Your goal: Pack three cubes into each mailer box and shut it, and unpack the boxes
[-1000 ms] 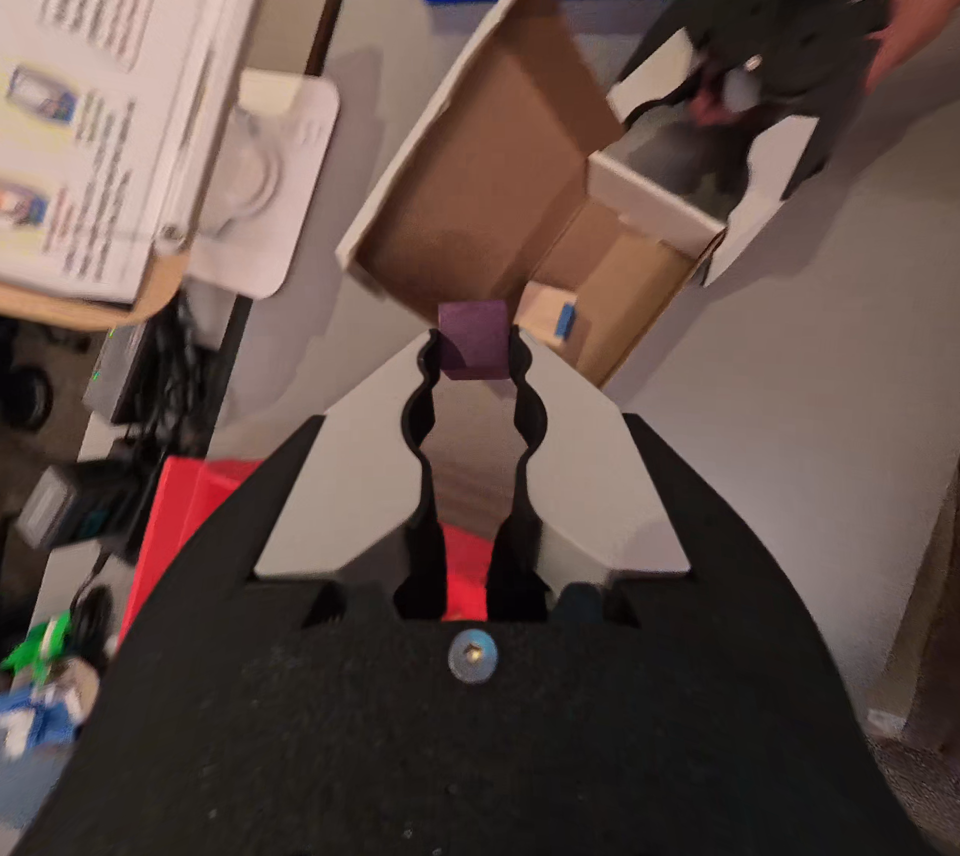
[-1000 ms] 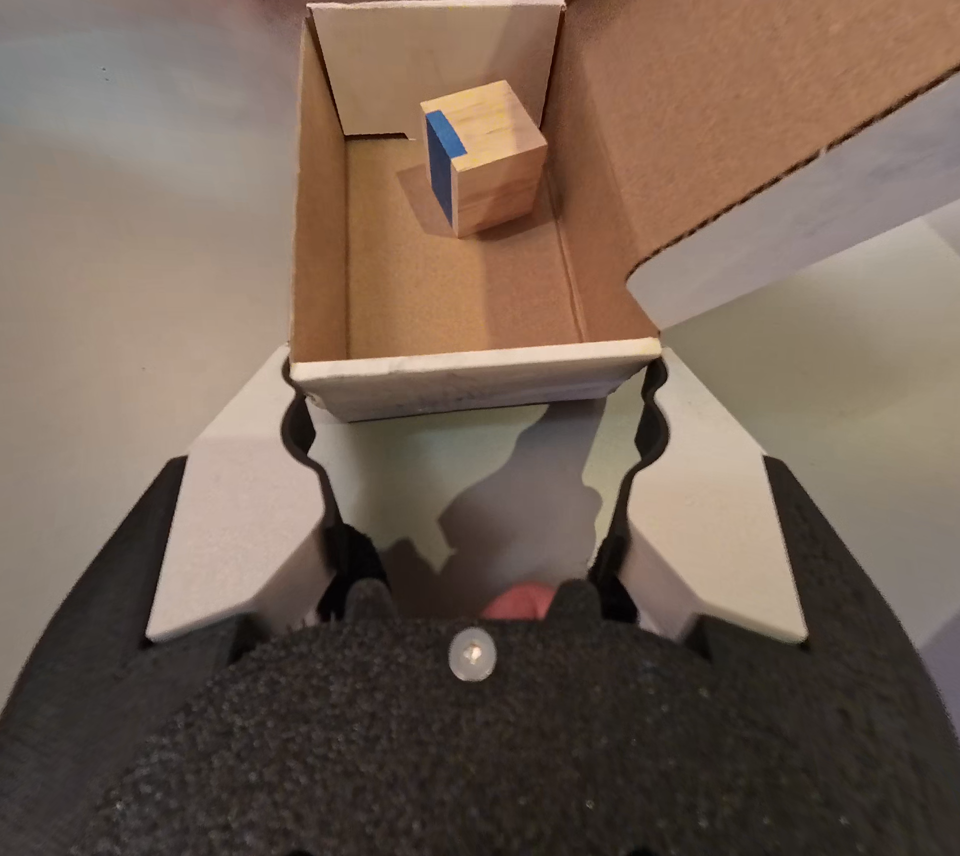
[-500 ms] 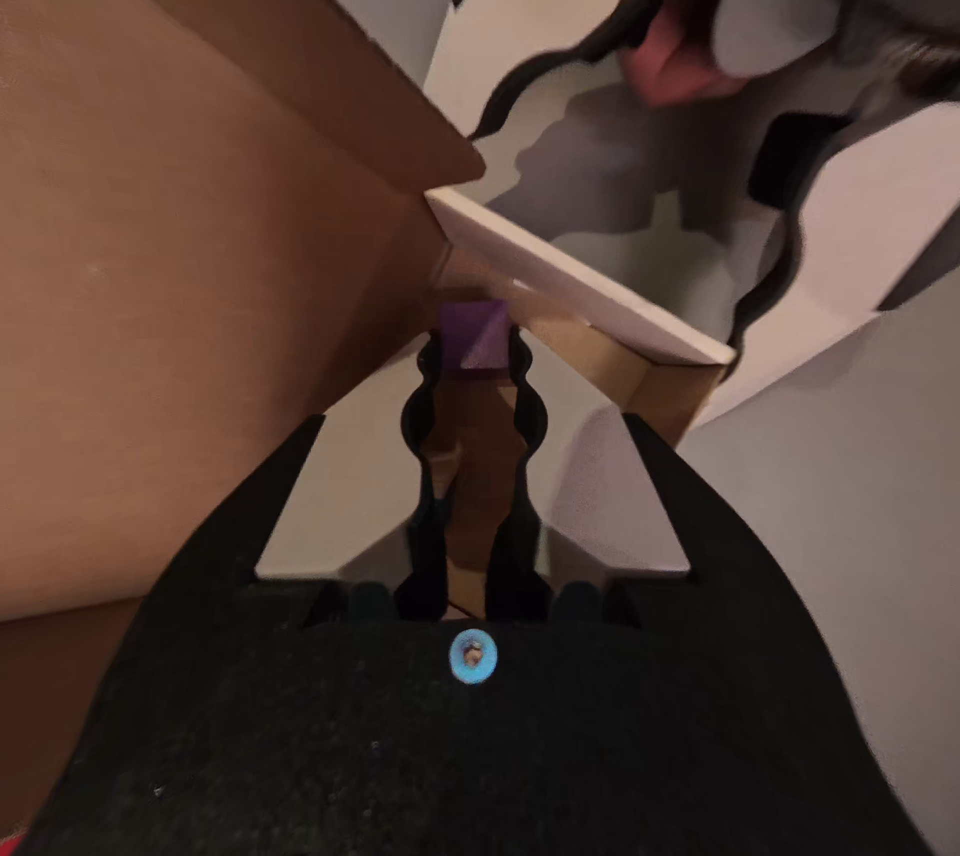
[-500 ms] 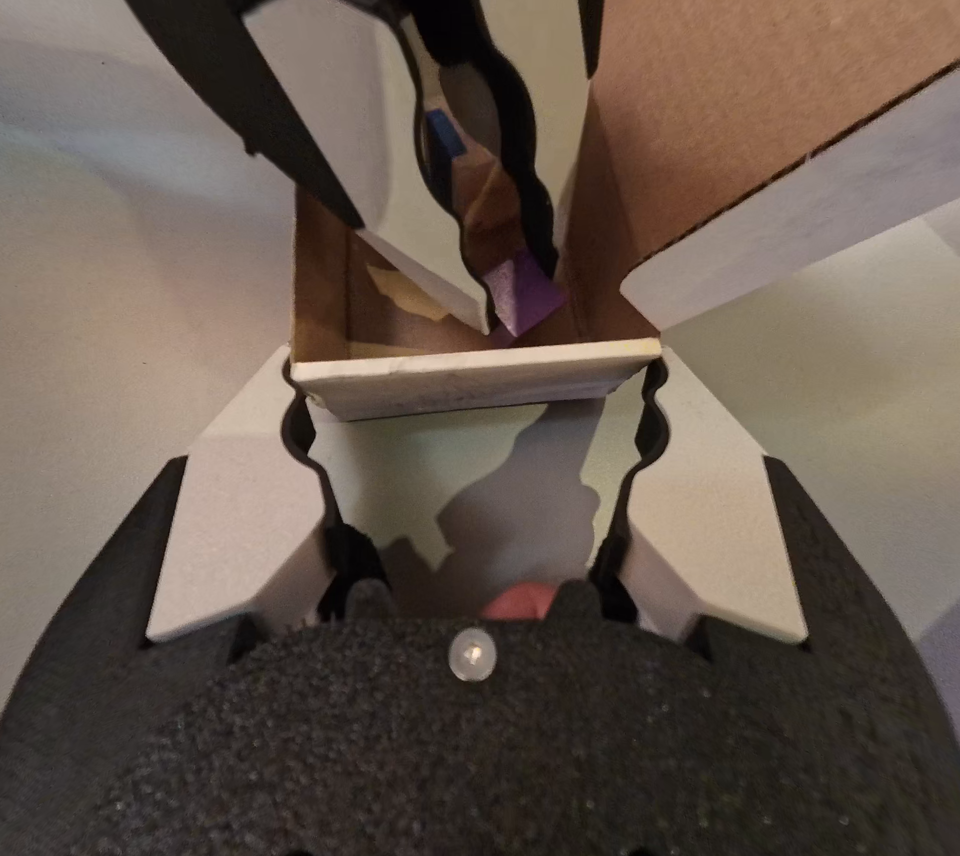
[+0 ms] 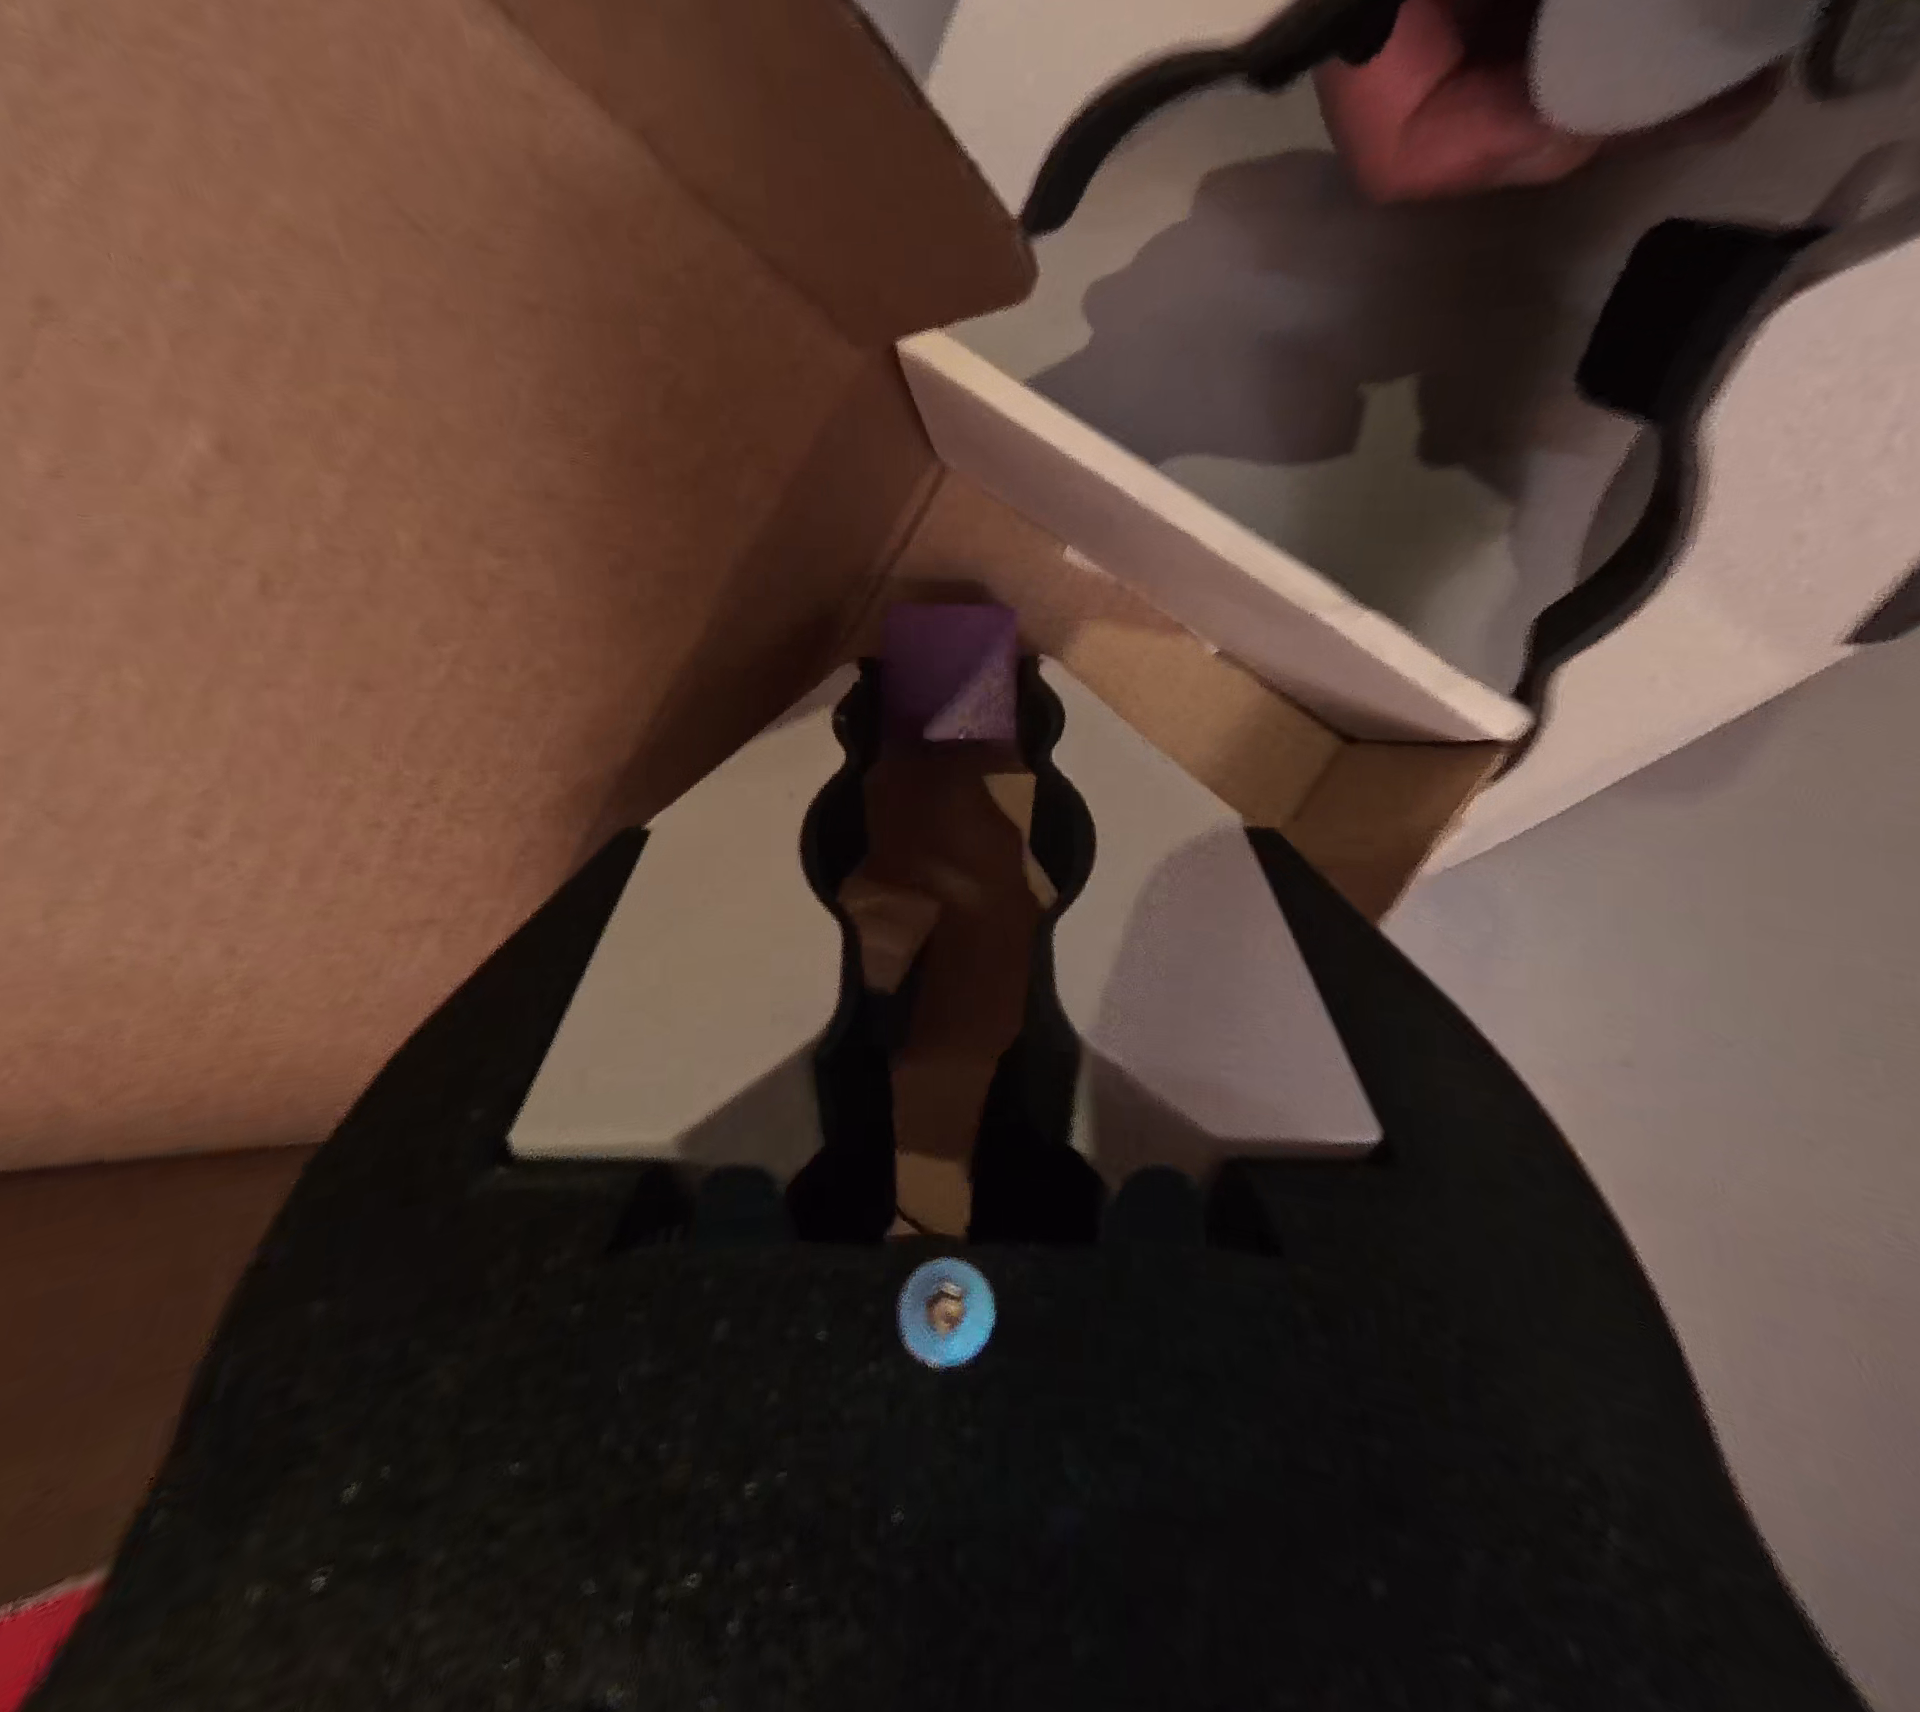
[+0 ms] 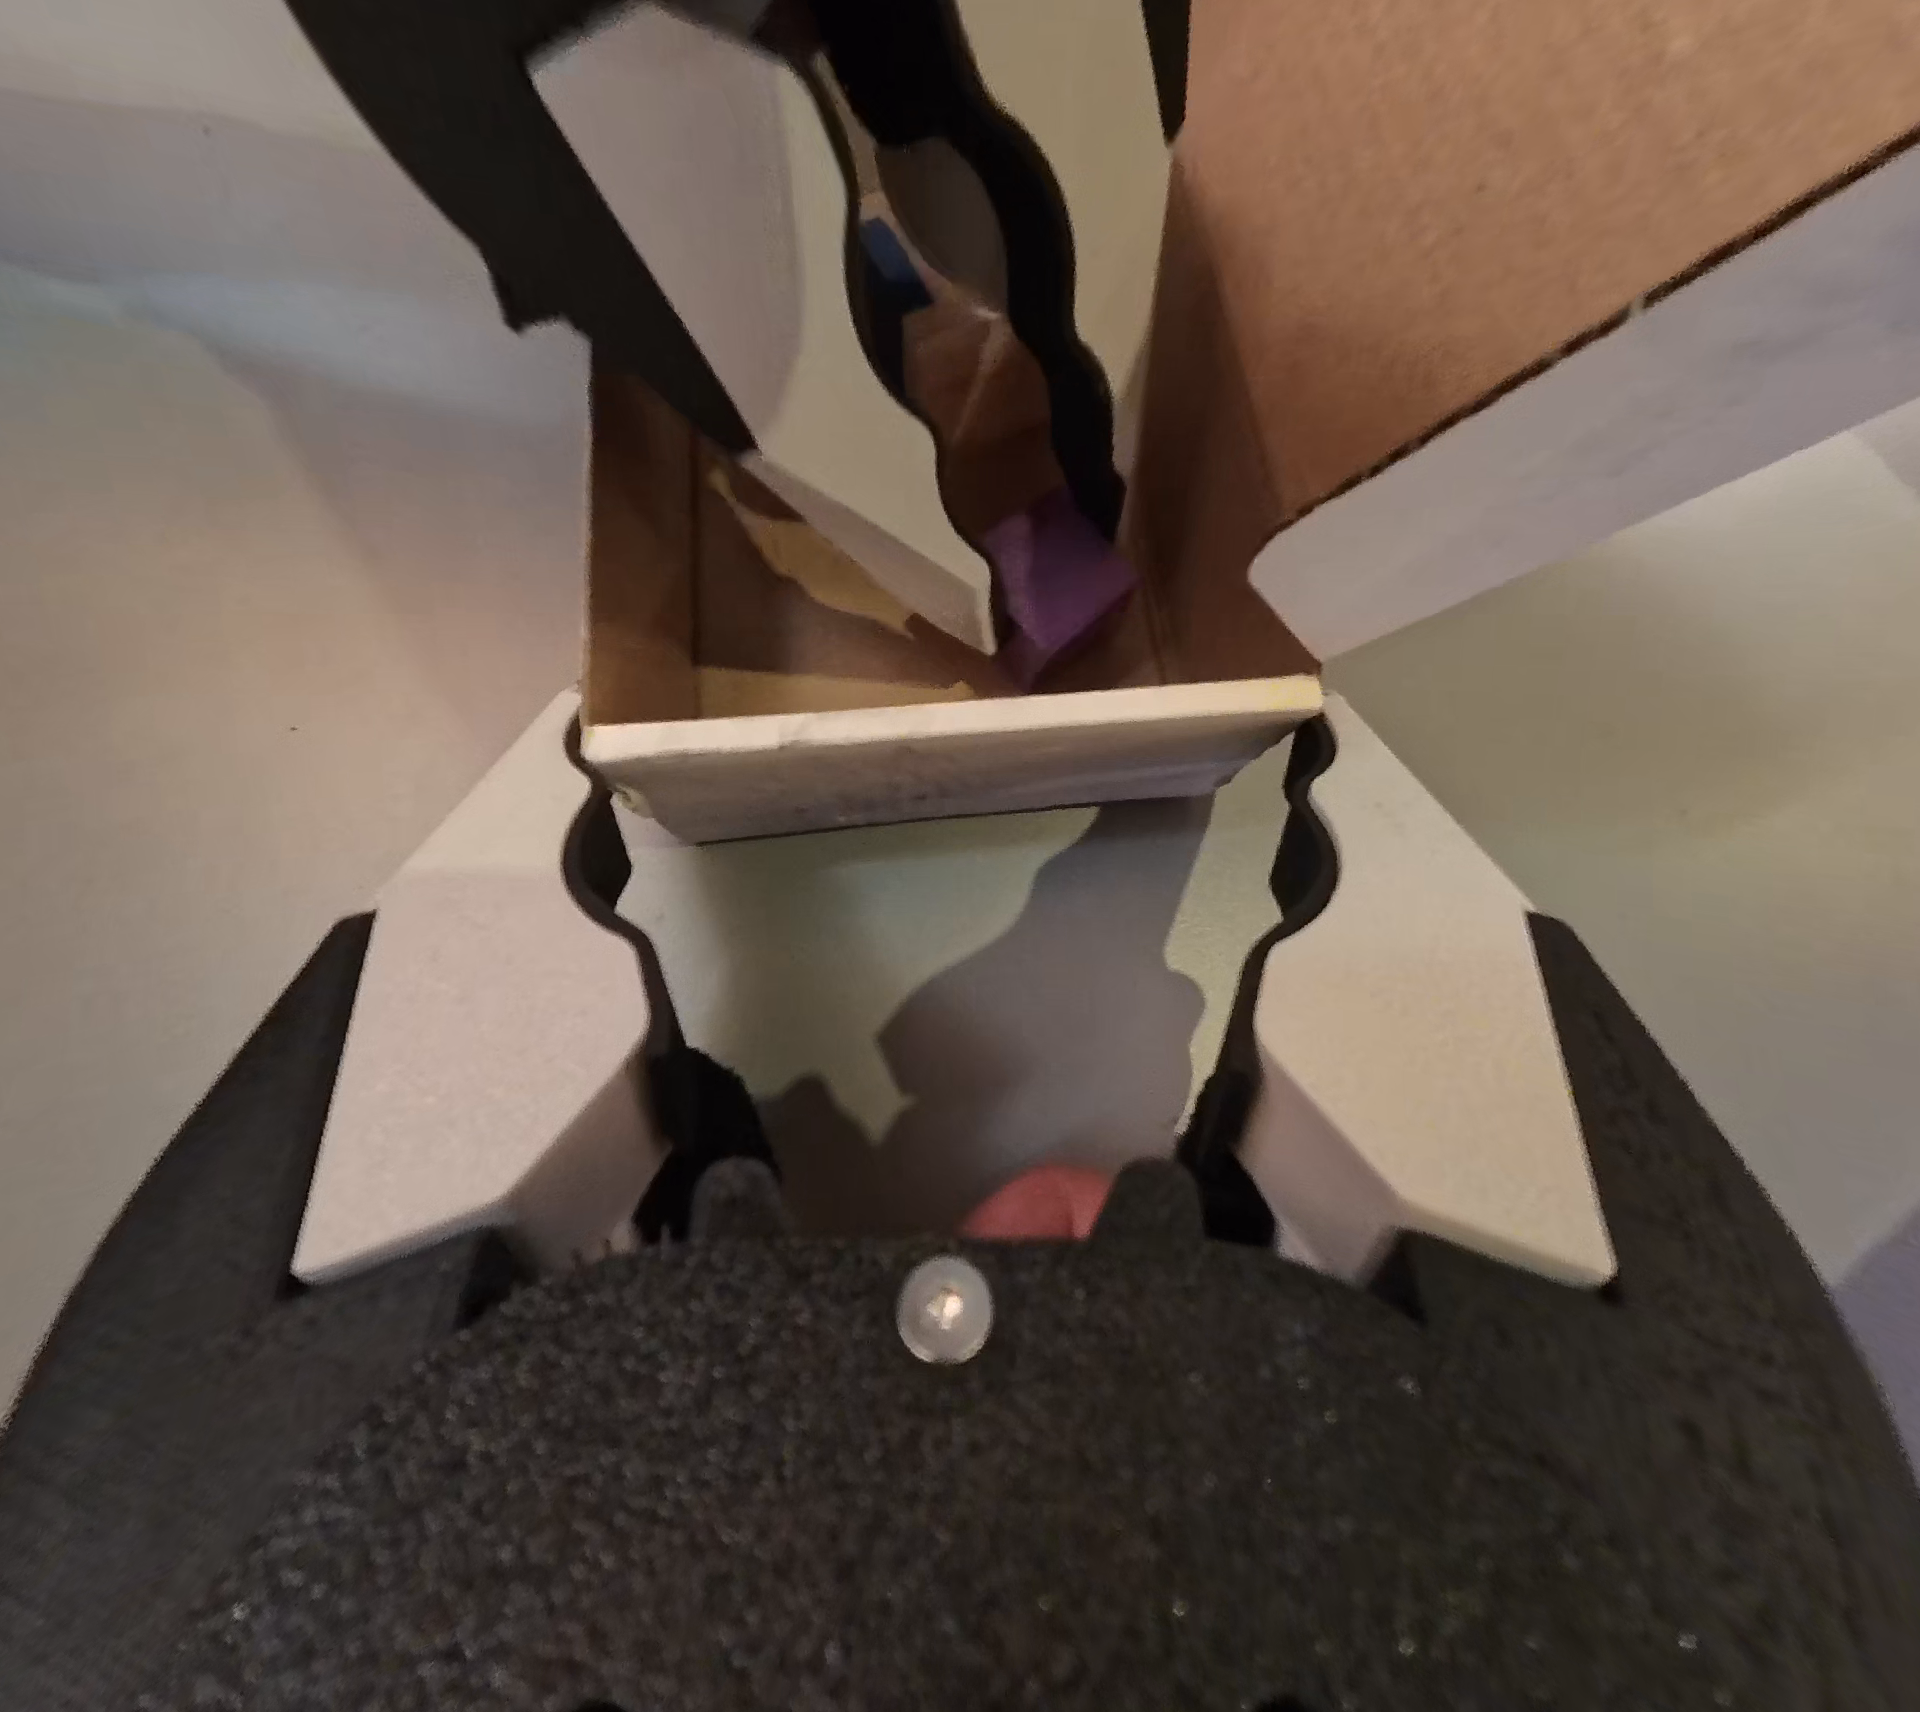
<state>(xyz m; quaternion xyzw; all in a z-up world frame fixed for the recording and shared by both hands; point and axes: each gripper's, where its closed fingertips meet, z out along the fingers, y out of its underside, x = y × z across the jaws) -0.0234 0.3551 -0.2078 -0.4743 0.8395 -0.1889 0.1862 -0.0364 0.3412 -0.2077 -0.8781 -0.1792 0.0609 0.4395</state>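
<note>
The open mailer box [image 6: 935, 753] stands on the table with its brown lid [image 6: 1507, 104] raised at the right. My left gripper [image 6: 1049, 582] reaches down into the box, shut on a purple cube [image 6: 1055, 597] low in the near corner beside the lid. In the left wrist view the purple cube [image 5: 940, 654] sits between my left gripper's [image 5: 948, 686] tips, against the lid [image 5: 416, 415] and front wall [image 5: 1195, 561]. My right gripper [image 6: 940, 758] is open, its jaws on either side of the front wall. A wooden cube with a blue face [image 6: 888, 260] is mostly hidden behind the left gripper.
The pale grey table [image 6: 208, 519] lies on both sides of the box. A corner of something red [image 5: 42, 1579] shows at the bottom left of the left wrist view. The right gripper [image 5: 1278, 436] fills that view's upper right. My left and right fingertips are right by each other.
My left gripper has carried the purple cube from outside the box down into it, then a little lower toward the corner. The right gripper has stayed at the front wall.
</note>
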